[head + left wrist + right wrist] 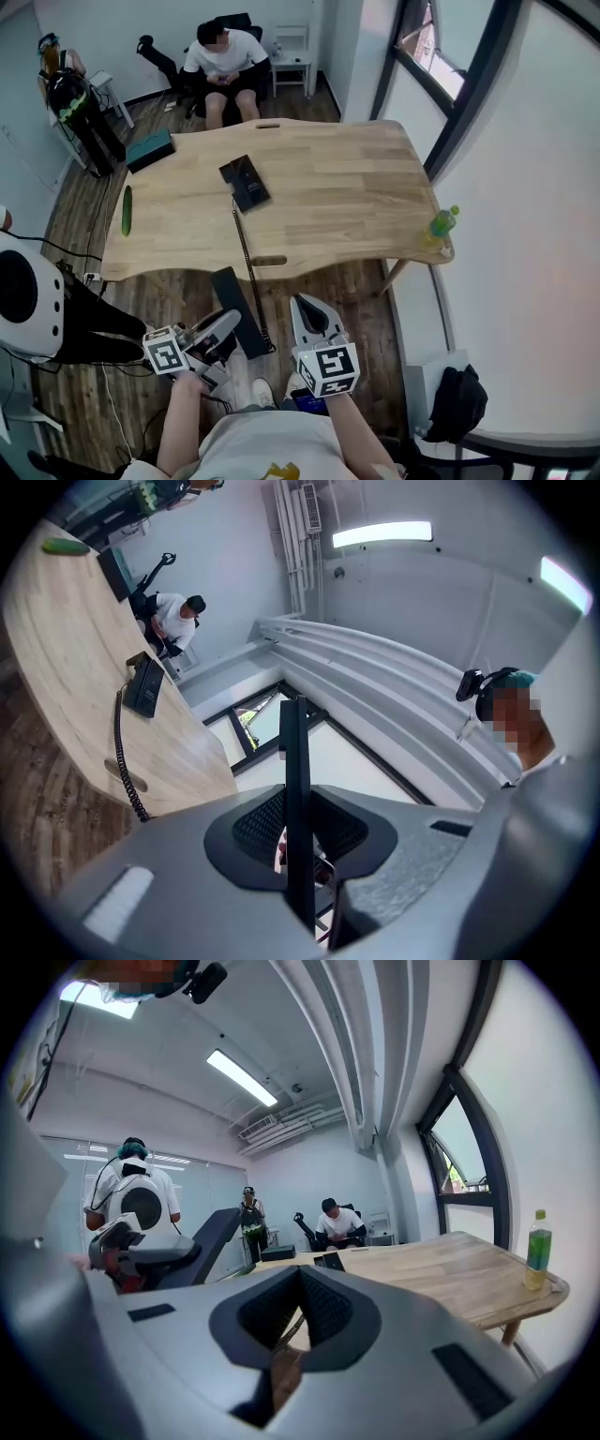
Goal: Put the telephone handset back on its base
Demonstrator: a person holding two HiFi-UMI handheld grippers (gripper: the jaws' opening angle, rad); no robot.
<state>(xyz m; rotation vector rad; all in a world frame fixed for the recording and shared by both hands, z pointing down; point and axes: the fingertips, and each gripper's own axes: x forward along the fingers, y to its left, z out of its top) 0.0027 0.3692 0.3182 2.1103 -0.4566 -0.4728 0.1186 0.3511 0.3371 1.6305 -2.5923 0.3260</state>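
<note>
Left gripper view: left gripper (296,803) clamps handset (292,742) edge-on; base (143,686) sits well ahead on surface (66,667). Right gripper (298,1274) clenched, empty.

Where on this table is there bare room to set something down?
Widest bare wood: between the phone base and the bottle at the right corner. A smaller patch between base and cucumber. Crowded only around base, cord and box.

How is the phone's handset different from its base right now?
The handset is off the table, out past its near edge, gripped edge-on in the left gripper; the base lies flat on the table. The handset is long and narrow; the base is wider and squarer. Both are black, joined by a coiled cord.
</note>
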